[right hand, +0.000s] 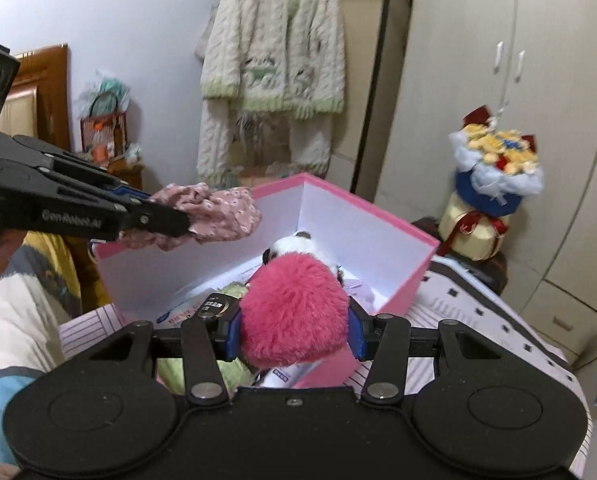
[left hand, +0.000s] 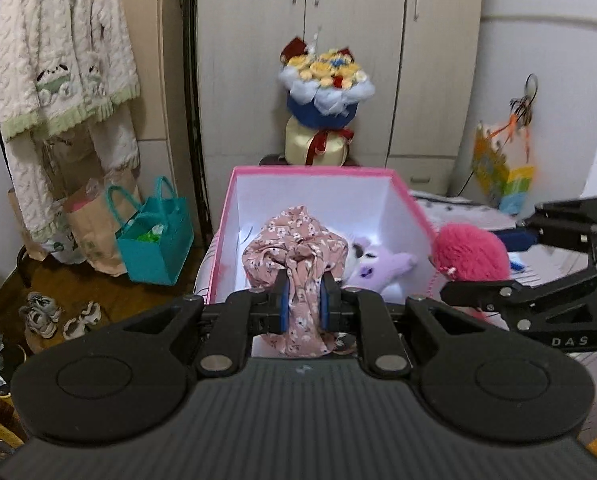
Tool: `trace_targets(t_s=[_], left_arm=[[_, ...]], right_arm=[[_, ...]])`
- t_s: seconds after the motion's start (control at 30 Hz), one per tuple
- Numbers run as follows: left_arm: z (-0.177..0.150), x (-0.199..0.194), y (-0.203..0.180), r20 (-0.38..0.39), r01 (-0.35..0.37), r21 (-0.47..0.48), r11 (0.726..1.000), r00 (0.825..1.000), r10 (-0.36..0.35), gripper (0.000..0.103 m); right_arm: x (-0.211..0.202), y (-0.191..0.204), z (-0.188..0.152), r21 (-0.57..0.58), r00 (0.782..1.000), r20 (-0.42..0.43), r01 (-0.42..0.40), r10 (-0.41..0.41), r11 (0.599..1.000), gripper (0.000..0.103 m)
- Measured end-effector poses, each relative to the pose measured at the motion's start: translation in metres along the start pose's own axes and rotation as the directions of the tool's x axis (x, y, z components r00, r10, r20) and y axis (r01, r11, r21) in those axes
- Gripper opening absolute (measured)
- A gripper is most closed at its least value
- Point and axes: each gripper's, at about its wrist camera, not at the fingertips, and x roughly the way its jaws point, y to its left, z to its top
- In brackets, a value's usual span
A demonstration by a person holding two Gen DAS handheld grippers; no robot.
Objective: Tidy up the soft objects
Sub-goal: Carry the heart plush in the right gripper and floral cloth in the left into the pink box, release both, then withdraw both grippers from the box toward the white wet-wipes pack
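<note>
Left hand-held gripper (left hand: 303,300) clamped tight on floral cloth (left hand: 296,256), right hand-held gripper (right hand: 294,330) half-open gripping pink pompom (right hand: 296,308); pink box (left hand: 314,171) directly ahead below both, left nearer

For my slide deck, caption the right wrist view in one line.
Right gripper holds a fluffy pink plush ball over the open pink cardboard box; left gripper carries a floral pink cloth.

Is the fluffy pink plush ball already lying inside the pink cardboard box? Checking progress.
No, the fluffy pink plush ball is clamped in the right gripper above the pink cardboard box.
</note>
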Motion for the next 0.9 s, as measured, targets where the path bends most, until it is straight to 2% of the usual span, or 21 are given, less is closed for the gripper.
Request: trace_targets(t_s=[0.2,0.37,0.4,0.47,0.53,0.77,0.9], left_arm=[[-0.003,0.035,0.000,-0.037,-0.063,0.027,0.998,0.997,0.064,0.014],[-0.005,0.046,-0.002,-0.054,-0.076,0.031,0.997,0.996,0.078,0.017],[-0.005,0.047,-0.002,-0.057,-0.079,0.026,0.997,0.995,0.081,0.020],[-0.005,0.048,-0.004,-0.066,-0.084,0.023,0.996,0.994,0.085,0.036],[-0.005,0.043,-0.005,-0.063,-0.088,0.021,0.996,0.994,0.089,0.046],[-0.005,0.005,-0.007,-0.021,-0.072,0.025,0.997,0.997,0.073,0.062],[-0.004,-0.024,-0.012,0.020,-0.066,0.061,0.996,0.998,0.065,0.068]], right_arm=[[0.038,-0.001,0.006,-0.057,0.998,-0.062,0.016,-0.020,0.998,0.054],[0.052,-0.002,0.005,-0.033,0.993,-0.119,0.010,-0.014,0.999,0.055],[0.054,-0.002,0.005,-0.039,0.992,-0.122,0.015,-0.020,0.999,0.055],[0.057,-0.001,0.004,-0.033,0.992,-0.126,0.022,-0.026,0.999,0.062],[0.054,-0.002,0.004,-0.019,0.993,-0.112,0.036,-0.038,0.999,0.065],[0.002,-0.017,-0.003,0.079,1.000,0.001,0.010,-0.010,0.997,0.069],[-0.032,-0.030,-0.014,0.133,0.999,0.021,0.022,-0.025,0.991,0.073]])
